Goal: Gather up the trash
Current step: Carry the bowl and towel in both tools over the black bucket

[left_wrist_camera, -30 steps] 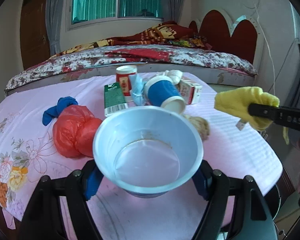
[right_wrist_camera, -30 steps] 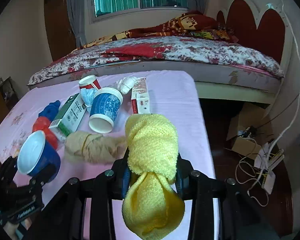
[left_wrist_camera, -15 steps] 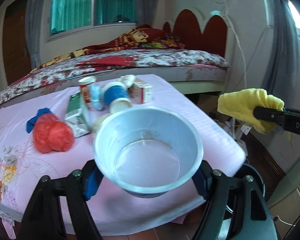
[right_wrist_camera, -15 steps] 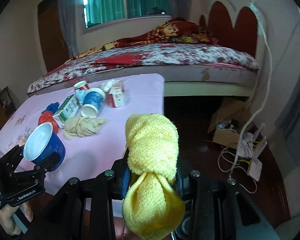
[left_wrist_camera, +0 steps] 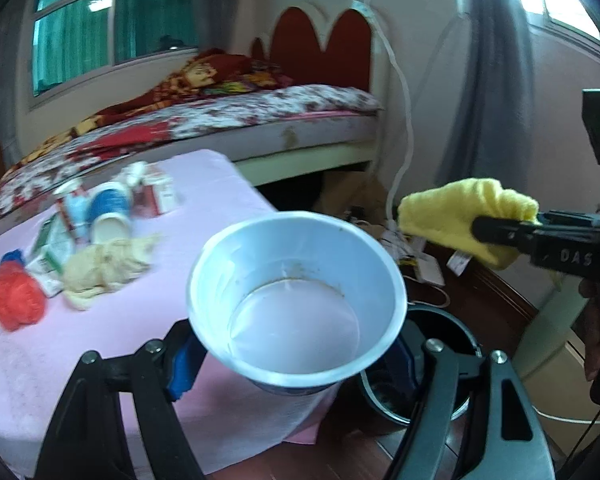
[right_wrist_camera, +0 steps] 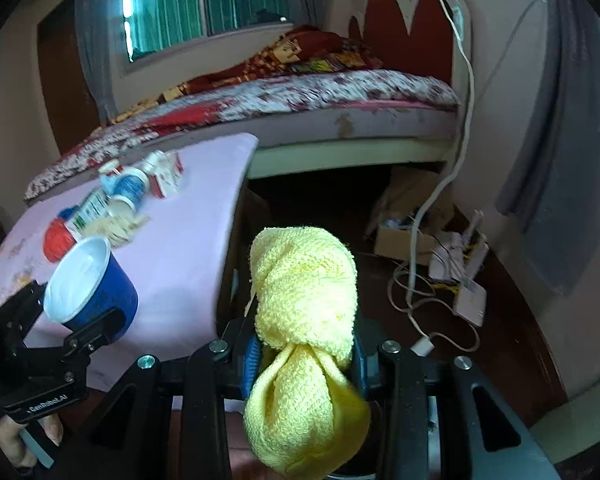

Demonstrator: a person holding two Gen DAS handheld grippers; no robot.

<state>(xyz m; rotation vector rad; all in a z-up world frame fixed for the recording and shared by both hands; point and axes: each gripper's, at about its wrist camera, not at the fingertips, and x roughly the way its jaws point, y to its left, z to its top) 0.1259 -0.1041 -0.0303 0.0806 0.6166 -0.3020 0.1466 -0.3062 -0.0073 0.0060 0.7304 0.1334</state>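
Both tools (left_wrist_camera: 296, 344) (right_wrist_camera: 304, 356) clamped, tilted downward

My L wrist cam looks fwd and down along my fingers, blue cup (left_wrist_camera: 296, 300) close up; R wrist cam likewise, yellow cloth (right_wrist_camera: 306, 332) filling the near field; both face the bed (left_wrist_camera: 228, 120) w/ pink table (left_wrist_camera: 204, 208) at left; each cam catches the other's load.

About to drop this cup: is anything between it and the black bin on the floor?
Nothing visible. The blue cup, held in the left tongs, hangs past the table edge, with the bin open just below.
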